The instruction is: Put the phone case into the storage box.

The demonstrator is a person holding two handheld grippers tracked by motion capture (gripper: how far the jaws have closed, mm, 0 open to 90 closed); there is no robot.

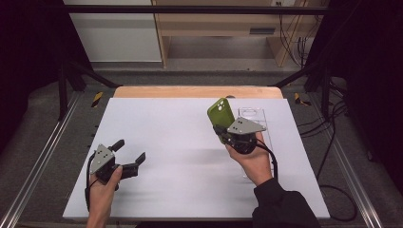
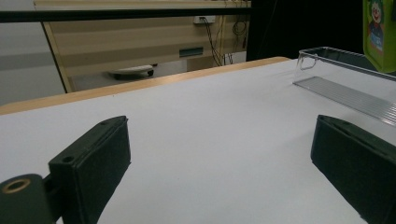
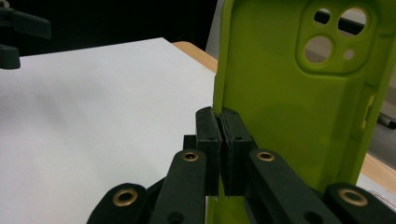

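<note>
A lime-green phone case (image 1: 221,115) with camera cut-outs stands upright above the white table (image 1: 180,161), right of centre. My right gripper (image 1: 219,130) is shut on the case's lower side wall. In the right gripper view the pads (image 3: 208,135) pinch the thin edge of the green case (image 3: 289,107). My left gripper (image 1: 129,150) rests low at the near left of the table, its jaws wide open with nothing between them. In the left gripper view the open left gripper (image 2: 219,168) looks across bare table, and the green case (image 2: 379,35) shows at the top right.
A clear plastic tray (image 1: 252,114) lies on the table's far right, just behind the held case, and the same tray (image 2: 336,88) appears in the left gripper view. Black frame bars and cables flank the table. A wooden strip (image 1: 197,91) edges its far side.
</note>
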